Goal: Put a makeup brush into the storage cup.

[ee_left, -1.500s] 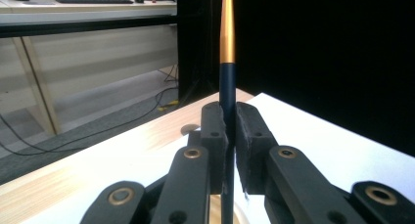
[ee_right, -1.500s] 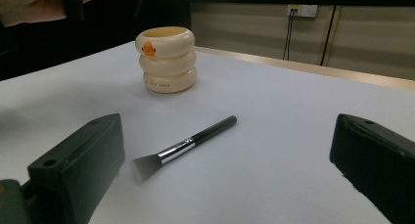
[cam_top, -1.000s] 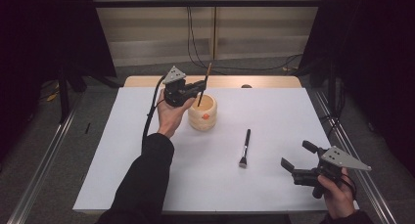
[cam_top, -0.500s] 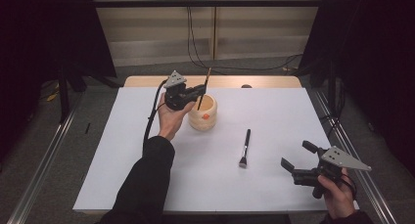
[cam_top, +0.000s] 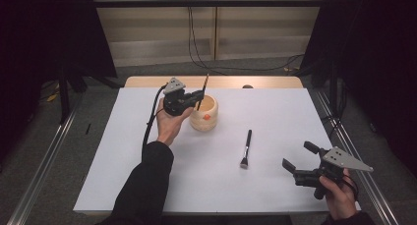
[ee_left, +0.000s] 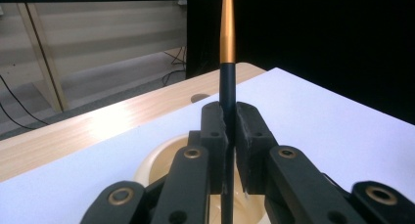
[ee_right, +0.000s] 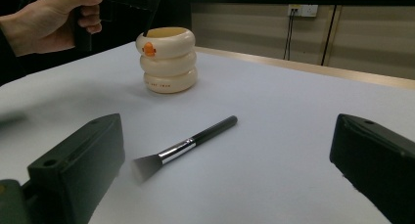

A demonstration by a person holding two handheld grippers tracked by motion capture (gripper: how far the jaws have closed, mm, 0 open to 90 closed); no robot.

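Cream ribbed holder of three stacked rings (cam_top: 205, 114), glossy, with a small orange spot on its side. Slim brush (ee_left: 227, 62) clamped in the left gripper (ee_left: 229, 131): black lower shaft, orange-gold tapered upper end. Left gripper's links matte black with brassy rivets and a grey plate on top. Flat makeup brush (ee_right: 183, 145) lying loose: black handle, silver ferrule, dark bristles, possibly grey since they blur. Right gripper (cam_top: 301, 161) black, grey plate. White sheet (cam_top: 275, 195) over pale wood table (cam_top: 147, 82). Sleeve black.
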